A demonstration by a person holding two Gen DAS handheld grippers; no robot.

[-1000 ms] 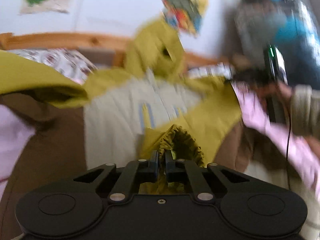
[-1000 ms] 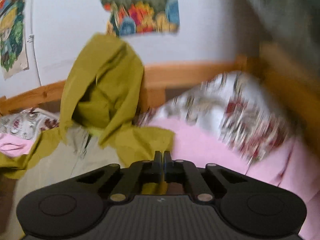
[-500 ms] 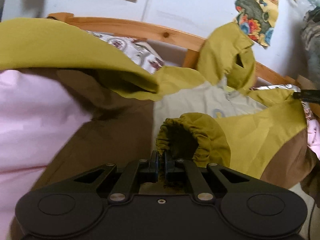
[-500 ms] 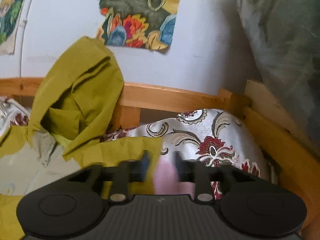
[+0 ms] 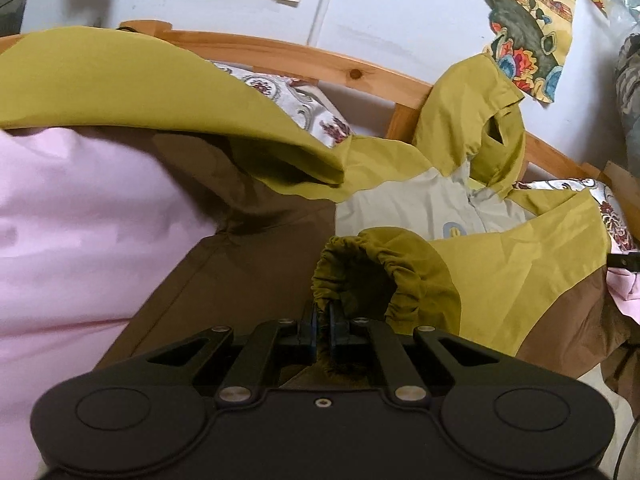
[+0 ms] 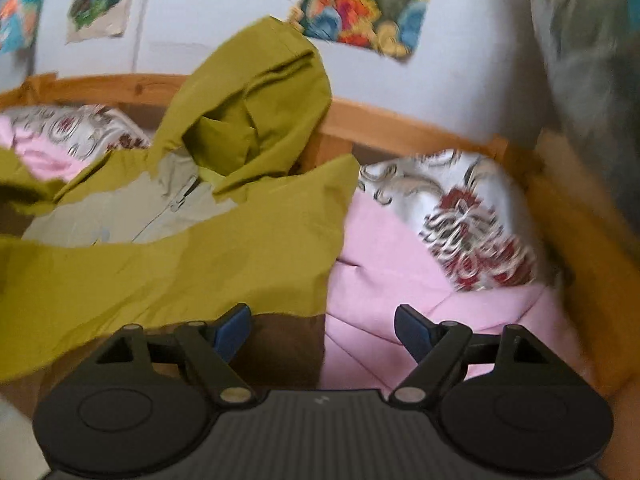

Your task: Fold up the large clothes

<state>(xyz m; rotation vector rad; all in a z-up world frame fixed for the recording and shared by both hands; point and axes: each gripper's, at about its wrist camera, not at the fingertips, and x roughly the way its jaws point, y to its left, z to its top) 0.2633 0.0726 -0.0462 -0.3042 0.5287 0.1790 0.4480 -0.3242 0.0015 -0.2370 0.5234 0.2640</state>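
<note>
A large hooded jacket (image 5: 256, 248) in olive, brown and pale grey lies spread on a bed with a pink cover (image 5: 80, 216). Its hood (image 5: 476, 120) leans against the wooden headboard. My left gripper (image 5: 322, 320) is shut on the elastic sleeve cuff (image 5: 372, 264), holding it over the jacket's brown front. In the right wrist view the jacket (image 6: 192, 264) lies to the left, hood (image 6: 256, 100) upright. My right gripper (image 6: 324, 328) is open and empty, just above the jacket's right edge and the pink cover (image 6: 392, 280).
A wooden headboard (image 5: 320, 60) runs along the back below a white wall with paper pictures (image 5: 528, 28). Floral pillows (image 6: 464, 208) lie at the head of the bed. A wooden side rail (image 6: 576, 248) stands on the right. Grey cloth (image 6: 584, 60) hangs at the upper right.
My right gripper has opened and let go of the jacket's olive edge, which now lies flat. My left gripper still holds the cuff and has shifted little in the last half second.
</note>
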